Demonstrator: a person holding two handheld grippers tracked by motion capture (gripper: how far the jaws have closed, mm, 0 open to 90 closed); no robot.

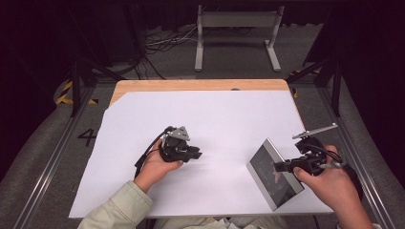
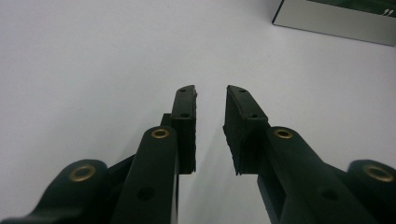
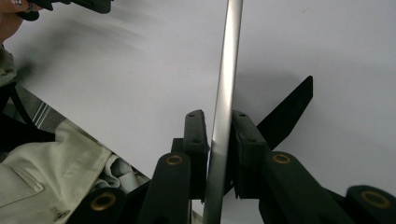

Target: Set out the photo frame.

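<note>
A flat silver box [image 1: 267,177] with a dark glossy top lies tilted on the white sheet [image 1: 215,119] at the right. My right gripper [image 1: 279,166] reaches onto it from the right. In the right gripper view its thin silver edge [image 3: 229,56] runs up between the jaws of the right gripper [image 3: 219,119], whose pads press on it from both sides. My left gripper [image 1: 198,155] rests low over the middle of the sheet, pointing right. In the left gripper view the left gripper [image 2: 210,95] stands open over bare sheet, with the box [image 2: 336,18] farther off at the upper right.
The white sheet covers most of a wooden table [image 1: 191,85]. A pale sleeve [image 3: 46,172] comes in at the near edge. Behind the table stand a metal frame [image 1: 236,28] and loose cables on the floor. Rails run along both sides.
</note>
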